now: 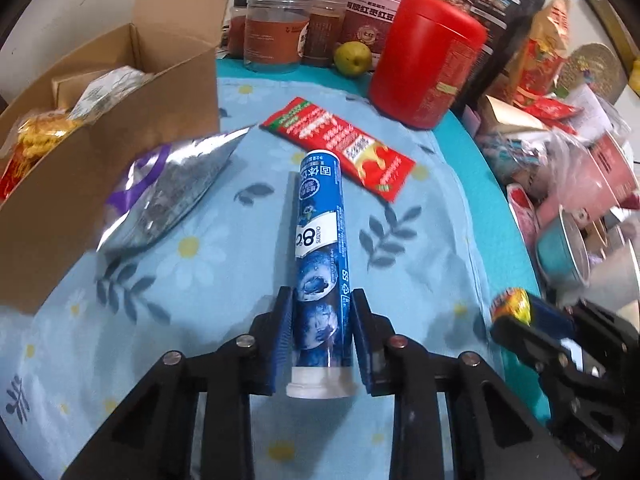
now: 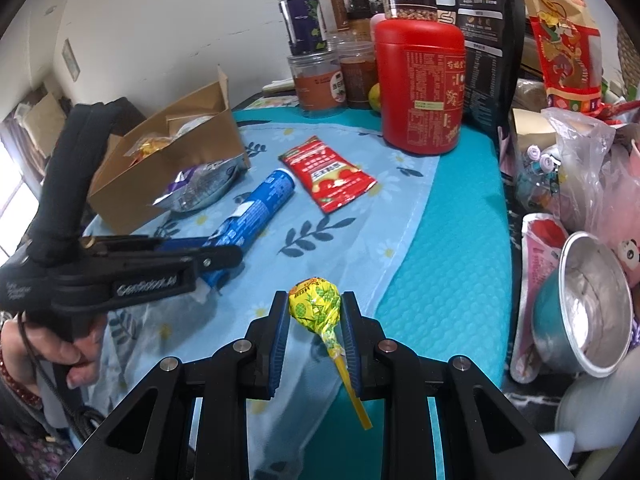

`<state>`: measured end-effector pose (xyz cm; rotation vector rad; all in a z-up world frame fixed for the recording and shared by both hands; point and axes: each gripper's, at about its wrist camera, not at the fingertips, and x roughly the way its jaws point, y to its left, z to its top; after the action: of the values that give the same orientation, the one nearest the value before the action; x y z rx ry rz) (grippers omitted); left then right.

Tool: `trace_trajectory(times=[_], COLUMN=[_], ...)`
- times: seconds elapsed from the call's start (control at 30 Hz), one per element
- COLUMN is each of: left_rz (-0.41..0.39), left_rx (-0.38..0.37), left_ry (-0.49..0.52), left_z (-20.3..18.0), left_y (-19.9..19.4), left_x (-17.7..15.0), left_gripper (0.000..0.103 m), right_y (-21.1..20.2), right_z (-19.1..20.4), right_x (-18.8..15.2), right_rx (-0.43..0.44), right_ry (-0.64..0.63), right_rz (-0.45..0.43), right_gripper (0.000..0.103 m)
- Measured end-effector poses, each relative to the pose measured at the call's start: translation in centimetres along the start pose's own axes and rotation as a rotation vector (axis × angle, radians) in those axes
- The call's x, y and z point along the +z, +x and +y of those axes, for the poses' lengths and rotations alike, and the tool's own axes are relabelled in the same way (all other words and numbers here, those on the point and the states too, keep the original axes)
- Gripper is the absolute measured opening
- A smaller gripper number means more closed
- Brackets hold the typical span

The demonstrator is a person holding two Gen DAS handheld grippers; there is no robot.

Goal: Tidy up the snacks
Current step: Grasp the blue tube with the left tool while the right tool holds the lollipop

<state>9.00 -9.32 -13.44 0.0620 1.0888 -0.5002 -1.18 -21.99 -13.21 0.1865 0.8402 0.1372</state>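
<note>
My left gripper [image 1: 321, 300] is shut on a blue tube [image 1: 320, 240] with a white cap, held over the flowered cloth; both show in the right wrist view, the gripper [image 2: 224, 258] and the tube [image 2: 256, 208]. My right gripper [image 2: 315, 300] is shut on a yellow lollipop [image 2: 316, 304], also seen at the right of the left wrist view [image 1: 512, 304]. A red snack packet [image 1: 340, 148] and a silver-purple bag [image 1: 168, 192] lie on the cloth. An open cardboard box [image 1: 100, 152] with snacks in it stands at the left.
A red canister [image 1: 428, 60], several jars [image 1: 276, 32] and a green fruit [image 1: 352, 58] stand at the back. Bags, a teal foil-lidded bowl [image 2: 580, 312] and clutter crowd the right side.
</note>
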Motion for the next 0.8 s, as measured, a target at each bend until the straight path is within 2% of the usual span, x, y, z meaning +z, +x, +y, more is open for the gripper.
trace_trajectory(times=[0.47,0.8], left_rz=[0.052,0.023], left_rx=[-0.023,0.030], left_ry=[0.009,-0.015], left_z=[0.7,1.8], left_y=[-4.8,-7.2], left_x=[-8.0,-12.3], left_gripper=[0.028,0.028], right_y=[-0.6,-0.7], right_z=[3.7,7.1], right_x=[-3.6,-6.7], right_rx=[0.056,0.102], right_ry=[-0.023,-0.073], right_rz=[0.047,0.080], right_gripper=[0.025,0.025])
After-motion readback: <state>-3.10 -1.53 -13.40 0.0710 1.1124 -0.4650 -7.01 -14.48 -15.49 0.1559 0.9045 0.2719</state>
